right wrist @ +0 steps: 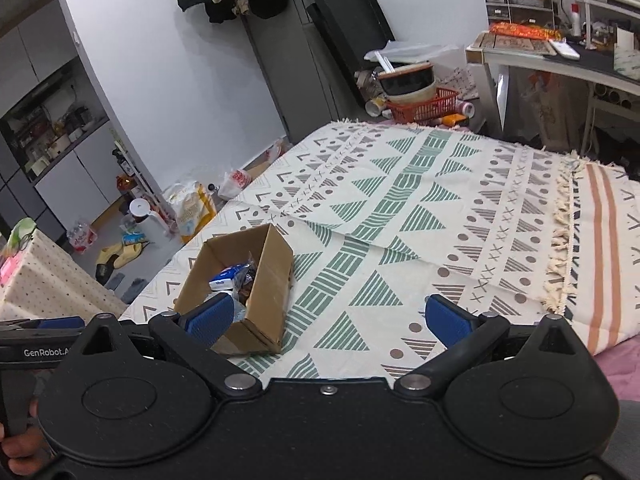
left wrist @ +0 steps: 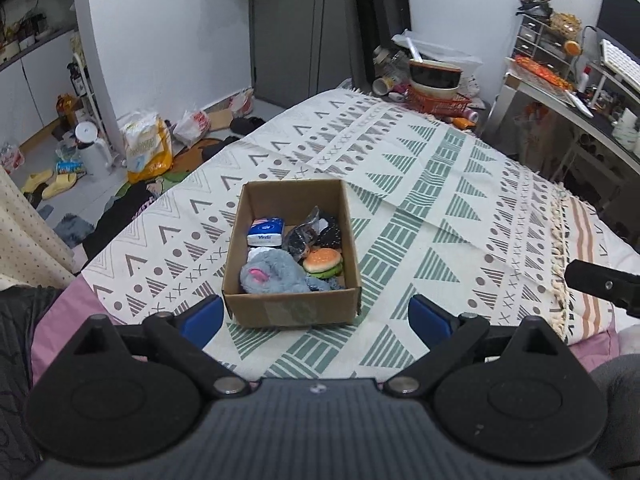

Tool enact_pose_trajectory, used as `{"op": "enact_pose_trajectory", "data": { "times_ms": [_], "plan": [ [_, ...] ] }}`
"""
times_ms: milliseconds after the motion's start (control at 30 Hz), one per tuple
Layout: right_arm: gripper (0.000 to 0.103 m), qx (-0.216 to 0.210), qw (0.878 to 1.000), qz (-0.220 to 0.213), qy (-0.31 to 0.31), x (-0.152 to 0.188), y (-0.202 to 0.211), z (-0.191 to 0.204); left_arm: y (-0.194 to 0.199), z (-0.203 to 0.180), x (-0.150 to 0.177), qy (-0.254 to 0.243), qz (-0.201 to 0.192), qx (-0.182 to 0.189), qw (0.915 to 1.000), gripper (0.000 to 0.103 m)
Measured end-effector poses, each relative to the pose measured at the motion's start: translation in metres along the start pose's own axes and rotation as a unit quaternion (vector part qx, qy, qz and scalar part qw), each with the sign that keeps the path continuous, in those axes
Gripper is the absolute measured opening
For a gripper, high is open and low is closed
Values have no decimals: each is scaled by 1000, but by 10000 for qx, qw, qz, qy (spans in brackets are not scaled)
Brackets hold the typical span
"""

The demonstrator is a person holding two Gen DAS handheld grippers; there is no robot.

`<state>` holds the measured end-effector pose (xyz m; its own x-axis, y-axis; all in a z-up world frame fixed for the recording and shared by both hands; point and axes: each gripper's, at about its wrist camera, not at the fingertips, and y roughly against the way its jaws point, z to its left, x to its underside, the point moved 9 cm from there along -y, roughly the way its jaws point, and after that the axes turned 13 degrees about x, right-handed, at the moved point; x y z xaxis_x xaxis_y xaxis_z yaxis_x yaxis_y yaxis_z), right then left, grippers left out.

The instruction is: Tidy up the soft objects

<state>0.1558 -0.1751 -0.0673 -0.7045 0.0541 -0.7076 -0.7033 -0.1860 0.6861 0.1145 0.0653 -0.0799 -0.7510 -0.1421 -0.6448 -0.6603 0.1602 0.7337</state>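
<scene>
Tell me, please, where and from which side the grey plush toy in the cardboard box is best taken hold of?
Probably the grey plush toy by its rounded top, coming straight down from above: it lies low in the cardboard box against the near wall, so the sides are blocked. The open left hand-held gripper sits nearest, just before that wall.

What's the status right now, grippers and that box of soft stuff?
Left gripper open, empty. Right gripper open, empty. Cardboard box on patterned cloth, holding grey plush, burger toy, tissue pack. Nothing blocking.
</scene>
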Motion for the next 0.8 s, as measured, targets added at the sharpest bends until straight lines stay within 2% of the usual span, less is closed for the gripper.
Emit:
{"op": "enact_pose_trajectory", "data": {
  "times_ms": [267, 800],
  "plan": [
    [103, 216, 9994, -97, 234, 9, 20, -5, 21, -6, 9, 30, -173, 33, 9998, 101],
    [103, 373, 9985, -291, 286, 16, 48, -12, 48, -20, 18, -121, -389, 51, 9992, 101]
  ]
}}
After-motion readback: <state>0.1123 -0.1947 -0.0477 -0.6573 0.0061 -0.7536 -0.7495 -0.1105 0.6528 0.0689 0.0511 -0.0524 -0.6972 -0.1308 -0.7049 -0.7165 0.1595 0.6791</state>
